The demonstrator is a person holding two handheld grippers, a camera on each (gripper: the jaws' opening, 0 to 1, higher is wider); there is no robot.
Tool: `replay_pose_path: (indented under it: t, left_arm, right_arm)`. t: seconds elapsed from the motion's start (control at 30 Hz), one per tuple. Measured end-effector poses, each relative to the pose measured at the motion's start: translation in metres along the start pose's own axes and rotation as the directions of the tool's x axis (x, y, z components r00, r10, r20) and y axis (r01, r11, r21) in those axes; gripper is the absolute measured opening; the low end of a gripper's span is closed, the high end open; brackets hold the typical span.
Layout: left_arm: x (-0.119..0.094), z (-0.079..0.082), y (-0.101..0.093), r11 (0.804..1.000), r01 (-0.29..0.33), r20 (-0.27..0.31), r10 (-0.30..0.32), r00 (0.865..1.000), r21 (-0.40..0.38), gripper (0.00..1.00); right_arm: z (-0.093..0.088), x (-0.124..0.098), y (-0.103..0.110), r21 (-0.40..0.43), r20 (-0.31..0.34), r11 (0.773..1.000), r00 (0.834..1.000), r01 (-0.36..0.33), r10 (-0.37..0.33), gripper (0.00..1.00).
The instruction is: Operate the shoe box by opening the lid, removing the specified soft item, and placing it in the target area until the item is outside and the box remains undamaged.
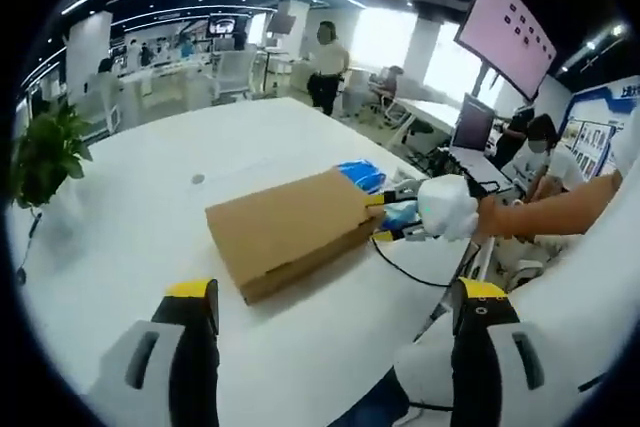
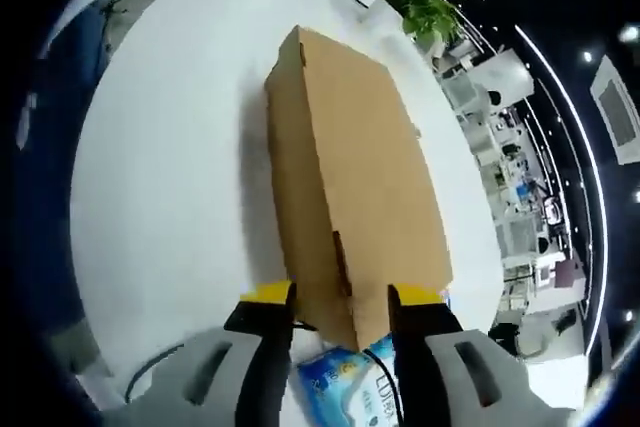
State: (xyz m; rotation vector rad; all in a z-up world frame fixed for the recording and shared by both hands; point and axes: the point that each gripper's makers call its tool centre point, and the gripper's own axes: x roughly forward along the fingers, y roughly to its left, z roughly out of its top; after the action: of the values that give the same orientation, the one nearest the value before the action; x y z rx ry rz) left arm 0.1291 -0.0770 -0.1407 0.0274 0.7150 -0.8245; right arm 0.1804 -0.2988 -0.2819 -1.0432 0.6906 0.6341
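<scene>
A closed brown cardboard shoe box (image 1: 290,232) lies on the white table (image 1: 150,217). My left gripper (image 1: 335,297) hangs wide open in front of the box and touches nothing. The right gripper (image 1: 385,219) comes in from the right, its yellow tips above and below the box's right end. In the right gripper view the shoe box (image 2: 350,167) runs away from me. The right gripper (image 2: 342,295) has its jaws half closed and pressed against the box's near end. A blue soft packet (image 2: 345,387) lies under that end; the same packet (image 1: 362,175) shows behind the box.
A potted plant (image 1: 45,152) stands at the table's left edge. A black cable (image 1: 410,267) loops by the box's right end. A person's arm (image 1: 560,207) reaches in from the right. Monitors and people fill the office behind.
</scene>
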Motion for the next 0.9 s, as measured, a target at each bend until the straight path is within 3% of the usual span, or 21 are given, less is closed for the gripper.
replay_pose_path:
  t: [0.03,0.07,0.13,0.23,0.3,0.37,0.43,0.57,0.7,0.9]
  left_arm:
    - [0.001,0.000,0.003,1.000,-0.011,-0.001,0.011,1.000,0.026,0.99]
    - [0.002,-0.002,0.004,0.999,-0.016,-0.012,0.017,1.000,0.035,0.99]
    - [0.001,-0.002,0.005,1.000,-0.014,-0.010,0.014,1.000,0.019,0.99]
    - [0.001,-0.001,0.007,1.000,-0.022,-0.004,0.022,1.000,0.014,0.99]
    - [0.001,-0.003,0.009,0.999,-0.035,-0.009,0.036,0.999,0.023,0.99]
    - [-0.001,-0.003,0.009,0.999,-0.032,0.001,0.032,0.999,0.002,0.99]
    - [-0.002,-0.003,0.010,0.999,-0.037,0.001,0.037,0.999,-0.008,0.99]
    - [-0.005,-0.005,0.012,0.999,-0.046,-0.002,0.046,0.999,-0.013,0.99]
    - [-0.011,-0.002,0.014,0.998,-0.062,0.015,0.062,0.998,-0.020,0.99]
    - [-0.012,-0.002,0.016,0.997,-0.073,0.021,0.073,0.997,-0.026,0.99]
  right_arm:
    - [-0.002,-0.004,0.000,0.065,-0.009,0.998,1.000,-0.013,0.013,0.76]
    - [0.000,-0.009,-0.002,0.133,-0.001,0.991,1.000,-0.010,0.010,0.83]
    - [0.004,-0.026,-0.005,0.252,0.024,0.967,0.999,-0.037,0.032,0.85]
    - [0.006,-0.042,-0.011,0.328,0.035,0.944,0.999,-0.042,0.032,0.90]
    - [0.007,-0.054,-0.013,0.416,0.056,0.907,0.998,-0.060,0.040,0.94]
    - [0.007,-0.071,-0.019,0.530,0.077,0.845,0.997,-0.067,0.031,0.94]
    - [0.008,-0.083,-0.023,0.547,0.087,0.834,0.996,-0.068,0.024,0.94]
    - [0.013,-0.110,-0.033,0.613,0.117,0.787,0.993,-0.073,0.001,0.95]
    - [0.012,-0.140,-0.043,0.711,0.140,0.700,0.989,-0.071,-0.042,0.95]
    - [0.003,-0.163,-0.038,0.741,0.140,0.667,0.989,-0.078,-0.041,0.95]
